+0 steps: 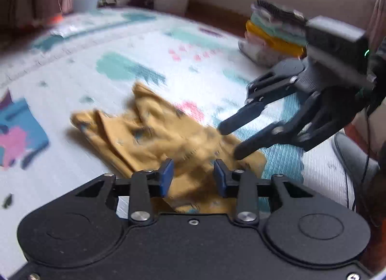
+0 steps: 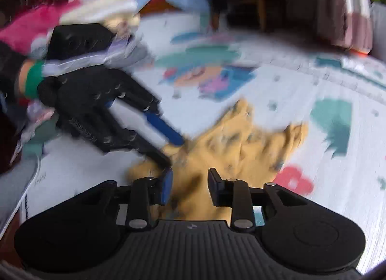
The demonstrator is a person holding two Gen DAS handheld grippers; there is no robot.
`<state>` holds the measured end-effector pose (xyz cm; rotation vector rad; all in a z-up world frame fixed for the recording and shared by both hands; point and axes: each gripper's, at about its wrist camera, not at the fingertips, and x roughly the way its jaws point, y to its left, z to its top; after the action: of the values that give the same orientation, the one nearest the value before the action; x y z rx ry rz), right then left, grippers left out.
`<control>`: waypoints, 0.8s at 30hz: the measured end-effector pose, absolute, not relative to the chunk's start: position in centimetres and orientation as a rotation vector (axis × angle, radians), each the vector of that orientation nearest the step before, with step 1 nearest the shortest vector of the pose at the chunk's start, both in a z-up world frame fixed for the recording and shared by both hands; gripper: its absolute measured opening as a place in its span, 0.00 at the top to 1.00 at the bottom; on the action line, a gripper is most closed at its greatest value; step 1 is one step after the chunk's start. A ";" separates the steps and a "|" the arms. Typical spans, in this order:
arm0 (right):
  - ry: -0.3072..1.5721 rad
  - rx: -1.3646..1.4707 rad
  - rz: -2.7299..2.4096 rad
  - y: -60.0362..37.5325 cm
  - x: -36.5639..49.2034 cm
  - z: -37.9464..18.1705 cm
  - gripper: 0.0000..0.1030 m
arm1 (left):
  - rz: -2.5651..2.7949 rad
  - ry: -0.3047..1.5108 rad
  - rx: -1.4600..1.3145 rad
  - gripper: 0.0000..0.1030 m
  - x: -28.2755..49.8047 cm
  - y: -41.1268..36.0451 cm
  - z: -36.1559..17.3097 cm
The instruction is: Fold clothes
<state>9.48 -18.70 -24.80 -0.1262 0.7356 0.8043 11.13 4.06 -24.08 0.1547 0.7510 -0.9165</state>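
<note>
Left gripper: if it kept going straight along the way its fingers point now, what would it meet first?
Most likely the mustard garment crumpled on the play mat. The left gripper tilts down over its near edge, jaws apart with cloth showing between them. The right gripper stands off to one side. Blur leaves depth unsure.

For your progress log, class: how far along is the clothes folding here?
Done: a folded stack sits on the mat. In hand: both grippers, left and right, are at the crumpled mustard garment, jaws apart. Left: folding it, plus the unfolded pile.
</note>
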 end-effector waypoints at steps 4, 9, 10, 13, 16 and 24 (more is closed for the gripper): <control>0.874 -0.052 0.784 -19.5 11.3 -26.9 0.63 | -0.794 0.849 -0.033 0.54 11.2 6.3 -24.4; 0.876 0.000 0.746 -20.2 10.7 -26.8 0.62 | -0.729 1.013 -0.255 0.52 11.8 6.8 -26.4; 0.871 0.011 0.744 -20.3 10.5 -26.9 0.61 | -0.728 1.027 -0.290 0.52 12.2 6.4 -26.7; 0.844 0.013 0.738 -20.7 9.7 -26.5 0.54 | -0.712 1.050 -0.345 0.50 12.9 5.4 -27.0; 0.841 0.055 0.691 -21.2 10.1 -26.8 0.40 | -0.731 1.018 -0.315 0.47 12.5 4.6 -26.7; 0.881 0.090 0.733 -21.1 9.3 -27.7 0.43 | -0.820 0.944 -0.217 0.77 12.6 2.5 -27.0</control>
<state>9.30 -21.09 -27.70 0.0900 0.8811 0.7334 12.57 2.49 -26.97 -0.2174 0.9444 -0.8204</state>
